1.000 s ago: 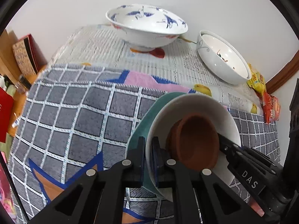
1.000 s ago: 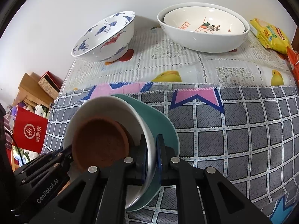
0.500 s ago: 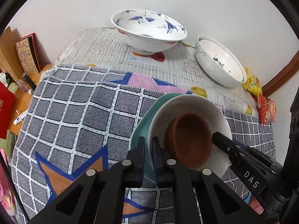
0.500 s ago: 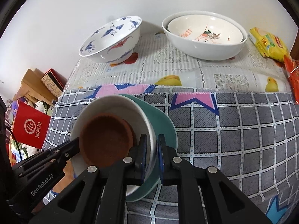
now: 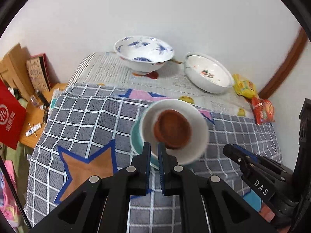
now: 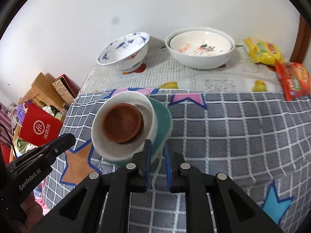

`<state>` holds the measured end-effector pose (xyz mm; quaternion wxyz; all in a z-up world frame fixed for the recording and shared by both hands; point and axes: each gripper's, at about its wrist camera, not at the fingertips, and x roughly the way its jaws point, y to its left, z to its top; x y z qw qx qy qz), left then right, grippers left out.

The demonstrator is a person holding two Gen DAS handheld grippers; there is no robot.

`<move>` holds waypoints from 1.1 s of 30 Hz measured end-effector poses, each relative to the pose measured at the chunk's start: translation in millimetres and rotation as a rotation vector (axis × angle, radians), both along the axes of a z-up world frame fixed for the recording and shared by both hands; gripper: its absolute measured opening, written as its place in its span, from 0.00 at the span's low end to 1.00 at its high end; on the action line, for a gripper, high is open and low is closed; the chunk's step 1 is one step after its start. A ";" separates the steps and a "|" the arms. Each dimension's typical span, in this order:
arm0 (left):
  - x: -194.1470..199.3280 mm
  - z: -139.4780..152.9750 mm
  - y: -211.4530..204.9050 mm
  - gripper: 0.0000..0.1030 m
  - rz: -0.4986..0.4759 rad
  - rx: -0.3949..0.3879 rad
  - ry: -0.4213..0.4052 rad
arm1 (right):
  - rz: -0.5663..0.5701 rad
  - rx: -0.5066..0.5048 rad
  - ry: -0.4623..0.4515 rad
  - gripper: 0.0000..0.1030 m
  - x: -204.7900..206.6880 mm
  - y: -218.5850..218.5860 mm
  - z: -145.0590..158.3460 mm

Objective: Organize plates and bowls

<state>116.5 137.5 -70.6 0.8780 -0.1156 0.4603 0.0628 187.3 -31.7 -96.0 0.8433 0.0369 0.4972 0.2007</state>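
A stack sits on the grey checked cloth (image 5: pixel 81 116): a teal plate (image 5: pixel 136 139), a white bowl (image 5: pixel 149 119) on it and a small brown bowl (image 5: pixel 172 129) inside. My left gripper (image 5: pixel 154 147) hovers at the stack's near rim, its jaws a narrow slit. In the right wrist view the left gripper (image 6: pixel 71 138) stands clear of the white bowl (image 6: pixel 97 136). My right gripper (image 6: pixel 157 151) is opening, with the teal plate (image 6: pixel 163 120) showing in the gap and the pads not pressing. From the left wrist view the right gripper (image 5: pixel 231 152) is apart from the stack.
At the back stand a blue-patterned bowl (image 6: pixel 124 52) and two nested white bowls (image 6: pixel 200 48). Yellow (image 6: pixel 262 52) and orange (image 6: pixel 293 81) snack packets lie at the back right. Past the table's left edge are a red bag (image 6: pixel 38 128) and boxes (image 5: pixel 37 71).
Both grippers have drawn back and up from the stack, which stays on its spot and looks smaller. The right jaws have widened. Neither tip overlaps the rim in the other's view now.
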 end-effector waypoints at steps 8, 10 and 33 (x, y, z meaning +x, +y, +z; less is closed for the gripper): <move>-48.5 33.2 -47.8 0.24 -0.055 0.027 -0.091 | -0.098 -0.039 -0.120 0.40 -61.0 -51.7 43.1; -60.8 40.3 -60.1 0.29 -0.069 0.040 -0.106 | -0.136 -0.070 -0.158 0.45 -79.5 -66.5 55.4; -163.8 108.4 -127.6 0.76 -0.109 0.137 -0.268 | -0.301 -0.152 -0.350 0.85 -207.4 -147.7 130.6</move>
